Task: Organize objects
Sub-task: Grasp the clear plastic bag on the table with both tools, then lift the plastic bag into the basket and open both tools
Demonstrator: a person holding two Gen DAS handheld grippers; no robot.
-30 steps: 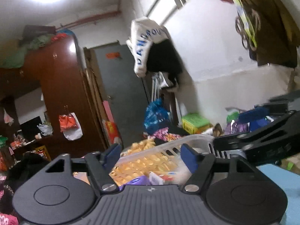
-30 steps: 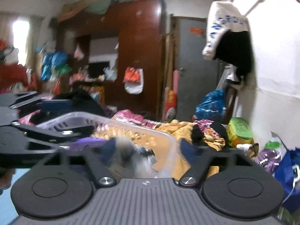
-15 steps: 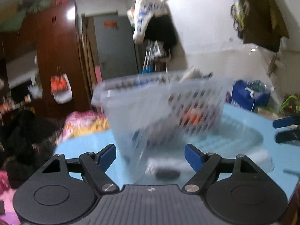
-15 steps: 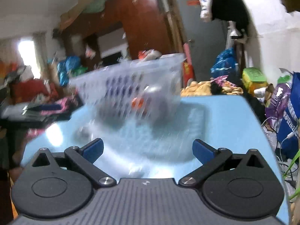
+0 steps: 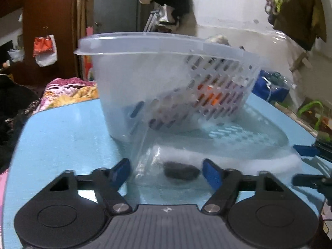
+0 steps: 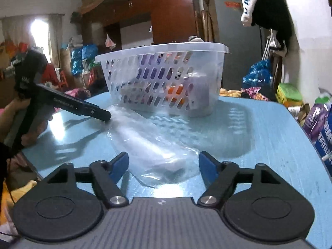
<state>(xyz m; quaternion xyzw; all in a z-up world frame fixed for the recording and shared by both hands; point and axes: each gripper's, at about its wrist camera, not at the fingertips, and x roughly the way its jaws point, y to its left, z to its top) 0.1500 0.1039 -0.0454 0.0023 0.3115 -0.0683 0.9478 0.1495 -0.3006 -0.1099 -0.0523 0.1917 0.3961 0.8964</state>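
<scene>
A clear slotted plastic basket (image 5: 166, 78) (image 6: 166, 76) stands on the blue table (image 5: 62, 134) (image 6: 259, 137) with several small items inside, orange and purple among them. A clear plastic bag (image 6: 149, 145) (image 5: 166, 166) lies flat on the table in front of it; in the left wrist view a dark object (image 5: 180, 170) shows inside it. My left gripper (image 5: 166, 171) is open with the bag's end between its fingers. My right gripper (image 6: 164, 164) is open over the bag's other end. The left gripper (image 6: 99, 114) also shows in the right wrist view, its tips hidden at the bag's far end.
The table's edges are close on both sides. Piles of clothes (image 5: 68, 91) and bags (image 6: 257, 74) lie beyond the far edge. A dark wooden wardrobe (image 6: 170, 16) and a grey door (image 5: 116, 10) stand behind. Clothes hang on the wall (image 6: 267, 6).
Both grippers have come down from level with the basket's rim to the table top. The basket now stands on the table, and both grippers are at the plastic bag's ends.
</scene>
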